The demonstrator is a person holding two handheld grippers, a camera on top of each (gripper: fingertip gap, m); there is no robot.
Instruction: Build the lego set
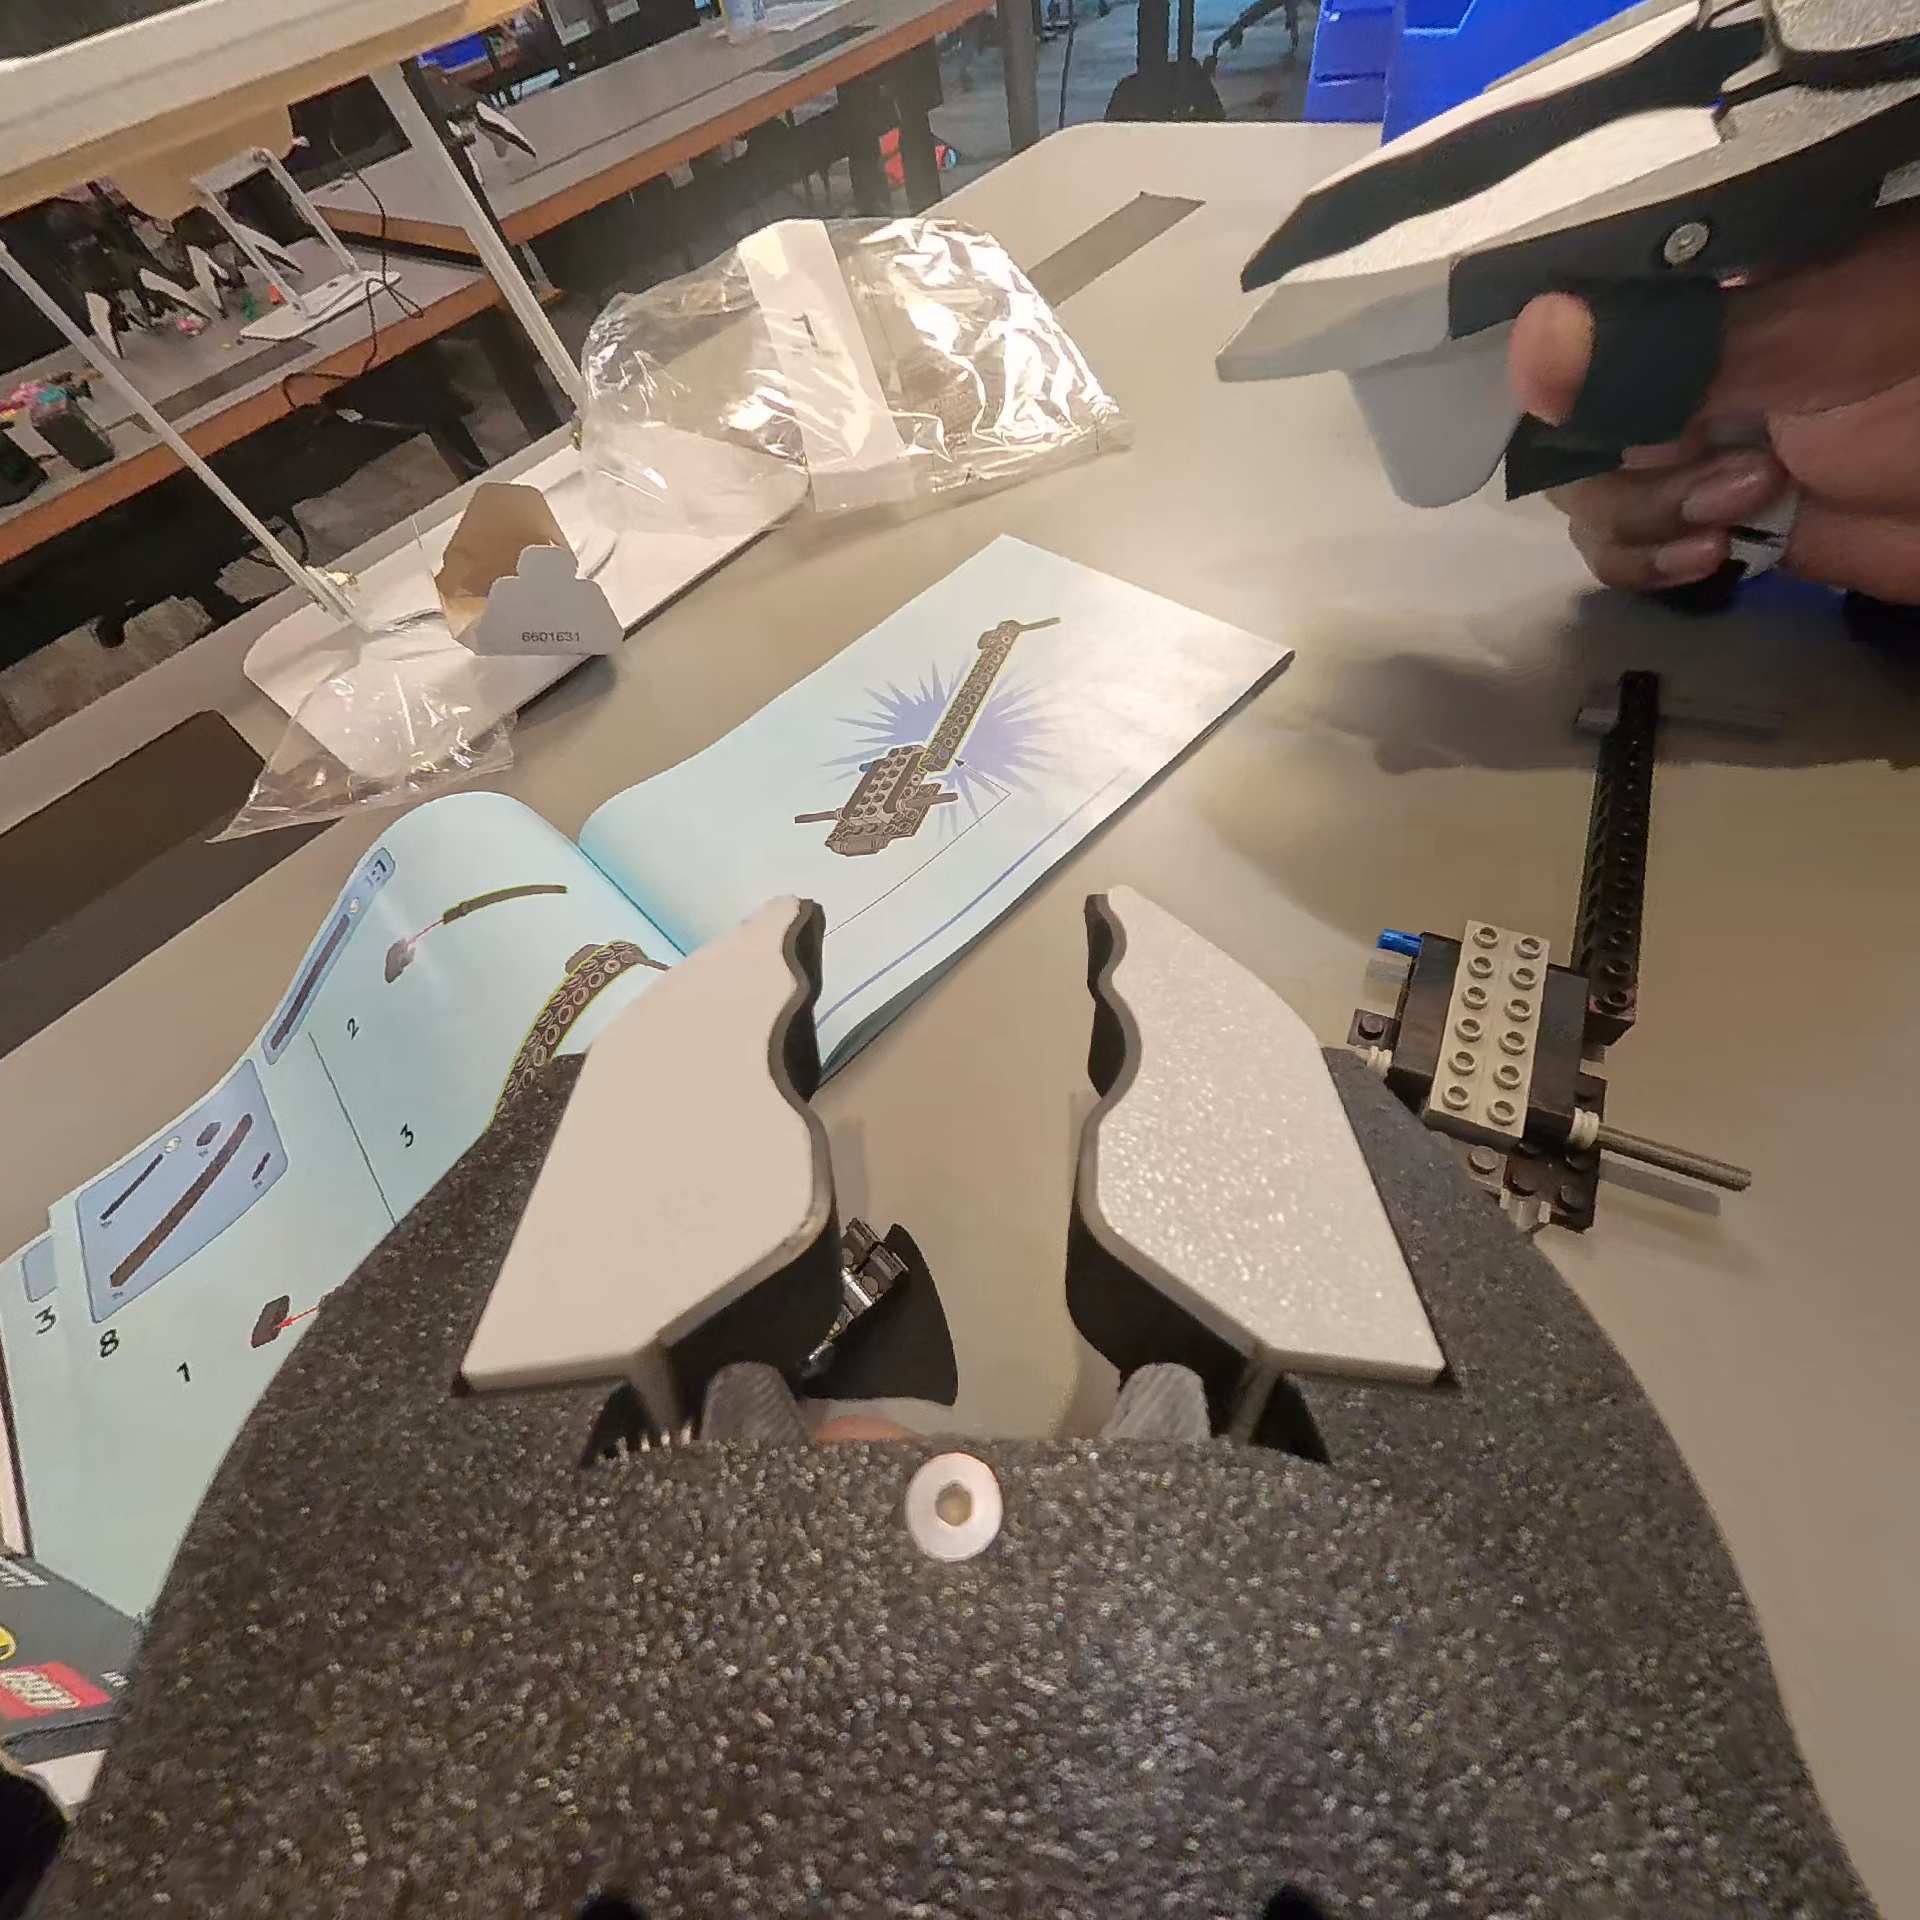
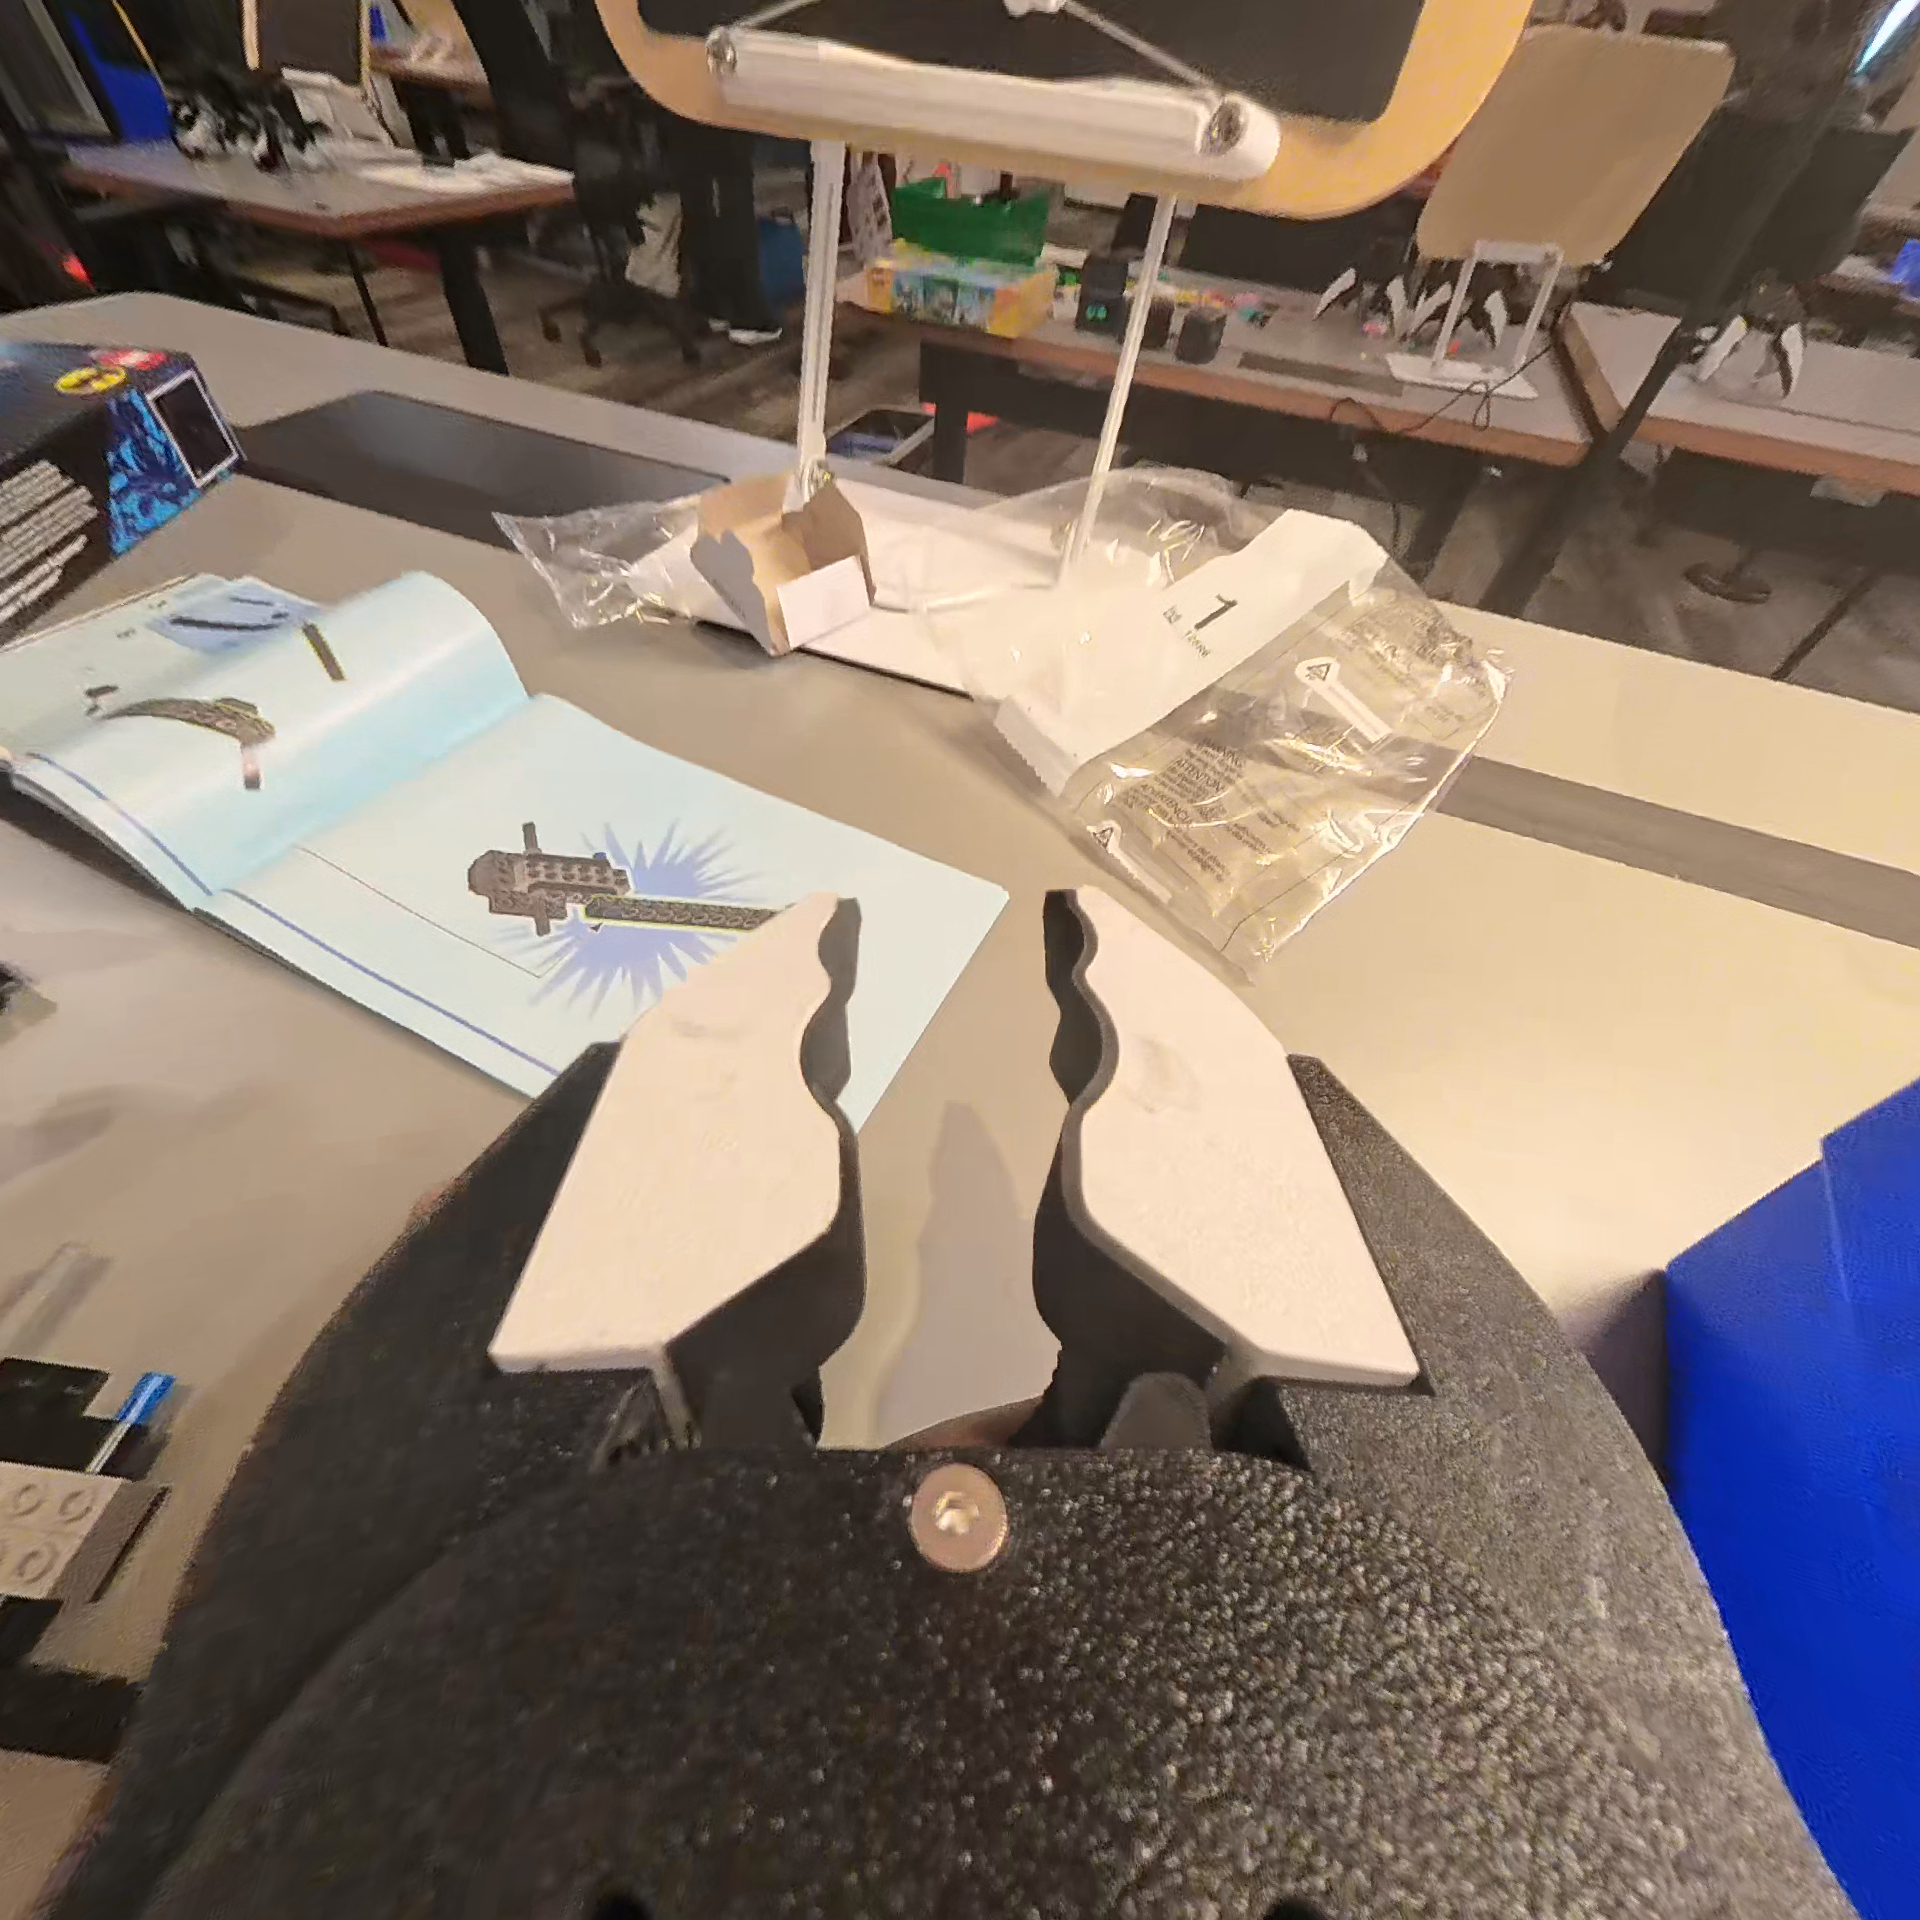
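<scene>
Grey table (image 1: 1299,540) underneath everything, with more workbenches behind; an open light-blue instruction booklet (image 1: 935,748) lying flat near its middle, pages showing drawings of a brick build; beyond the booklet a crumpled clear plastic bag (image 1: 831,364) with a white strip, a second clear bag (image 1: 374,727) farther left, and between them a small torn cardboard box (image 1: 520,592) by a white stand's foot; a dark printed carton (image 2: 94,457) at the table's far left in the right wrist view; a blue bin (image 2: 1808,1434) at that view's right edge

Left gripper (image 1: 951,914) hovering over the booklet's near edge, jaws well apart, nothing between the pads; just to its right on the table, a brick assembly (image 1: 1496,1049) (black block, pale grey studded plate on top, long black holed beam running away from it, grey axle poking out sideways, small blue pin at one corner), not touched

Right gripper (image 2: 951,909) over the booklet's right corner, near the clear bag, jaws parted rather less, bare between the pads; seen also raised at the upper right of the left wrist view, gripped by a hand (image 1: 1766,436)
</scene>
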